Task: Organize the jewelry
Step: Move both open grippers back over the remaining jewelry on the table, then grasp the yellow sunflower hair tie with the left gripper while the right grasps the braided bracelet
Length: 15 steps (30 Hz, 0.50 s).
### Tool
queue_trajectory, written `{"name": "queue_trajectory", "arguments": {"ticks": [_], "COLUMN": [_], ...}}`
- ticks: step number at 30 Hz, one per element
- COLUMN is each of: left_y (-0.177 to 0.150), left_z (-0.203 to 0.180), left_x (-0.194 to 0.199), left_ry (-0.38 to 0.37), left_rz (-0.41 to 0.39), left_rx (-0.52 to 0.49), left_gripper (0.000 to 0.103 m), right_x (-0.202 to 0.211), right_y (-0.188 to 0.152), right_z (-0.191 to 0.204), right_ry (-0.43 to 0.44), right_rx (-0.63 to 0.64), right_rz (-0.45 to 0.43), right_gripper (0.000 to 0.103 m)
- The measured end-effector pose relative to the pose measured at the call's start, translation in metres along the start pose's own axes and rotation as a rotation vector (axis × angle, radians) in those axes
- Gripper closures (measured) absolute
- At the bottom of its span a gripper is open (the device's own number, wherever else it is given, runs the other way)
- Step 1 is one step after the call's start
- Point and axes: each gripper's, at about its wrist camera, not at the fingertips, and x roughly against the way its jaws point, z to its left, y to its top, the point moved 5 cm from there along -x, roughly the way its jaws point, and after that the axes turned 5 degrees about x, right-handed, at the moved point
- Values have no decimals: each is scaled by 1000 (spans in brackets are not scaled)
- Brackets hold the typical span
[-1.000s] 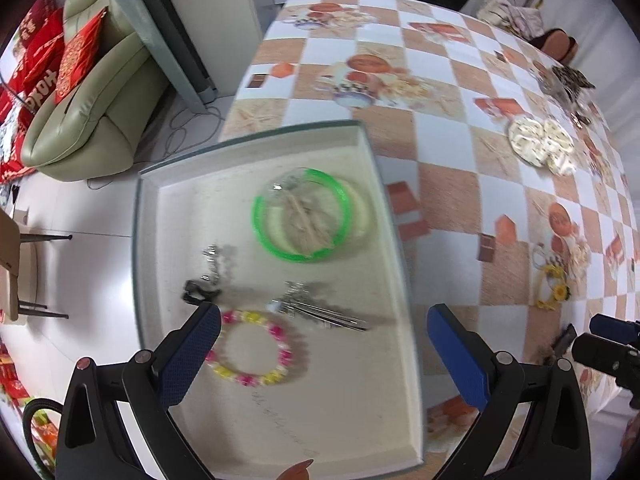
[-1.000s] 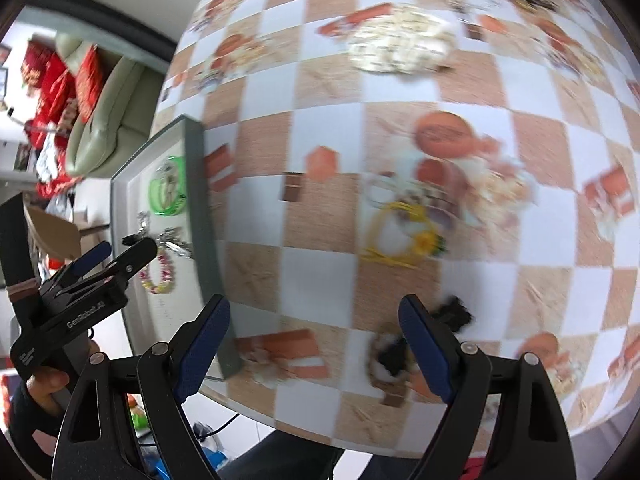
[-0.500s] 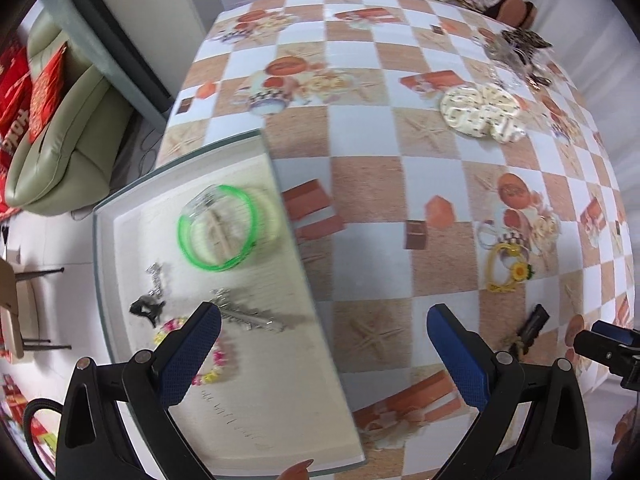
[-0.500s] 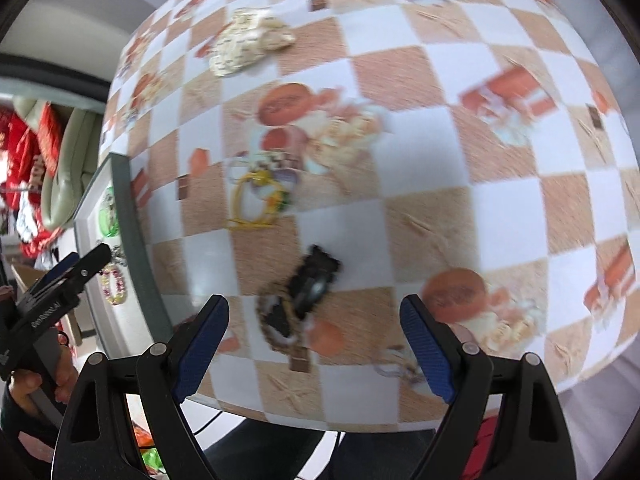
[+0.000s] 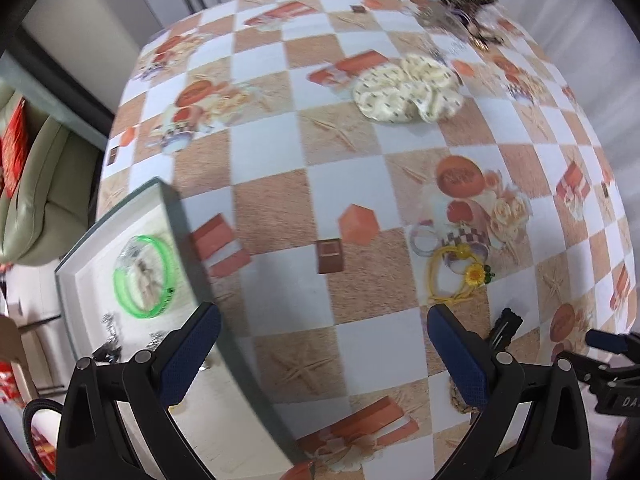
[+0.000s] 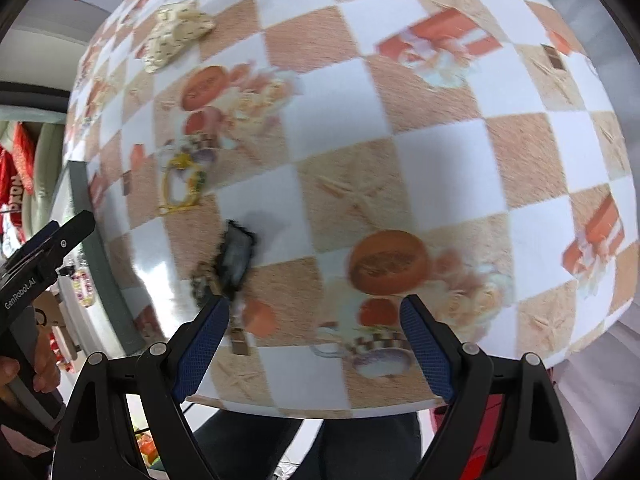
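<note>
Both grippers hang open over the checkered table, holding nothing.

The left gripper (image 5: pixel 324 354) has its jaws spread above the tablecloth (image 5: pixel 280 288) beside the tray (image 5: pixel 182 236), where a green bangle (image 5: pixel 144 276) lies. The right gripper (image 6: pixel 314 340) gapes just beside a dark, blurred piece, perhaps a hair clip (image 6: pixel 236 256); a yellow bracelet (image 6: pixel 180 188) lies farther off.

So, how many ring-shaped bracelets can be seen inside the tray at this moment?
2. The green bangle lies near the tray's far end. The pink-and-yellow beaded bracelet lies nearer the person. The left gripper may hide other pieces.
</note>
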Motion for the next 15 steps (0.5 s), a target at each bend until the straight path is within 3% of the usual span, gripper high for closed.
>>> {"name": "queue_trajectory", "arguments": {"ticks": [6,15], "left_y": [-2,7], "left_z": [-18,-46], "left_x": [-17,-33], "left_ry": [-21,-64], "left_rz": [23,20], "left_rx": [-53,-146], "left_gripper": [0,0], "right_x": [-2,-13], "right_y": [-6,-10], "right_z": [-24,15], "right_ry": [-8,64], "right_rx": [-44,43], "right_rz": [12,23], "right_gripper": [14,14]}}
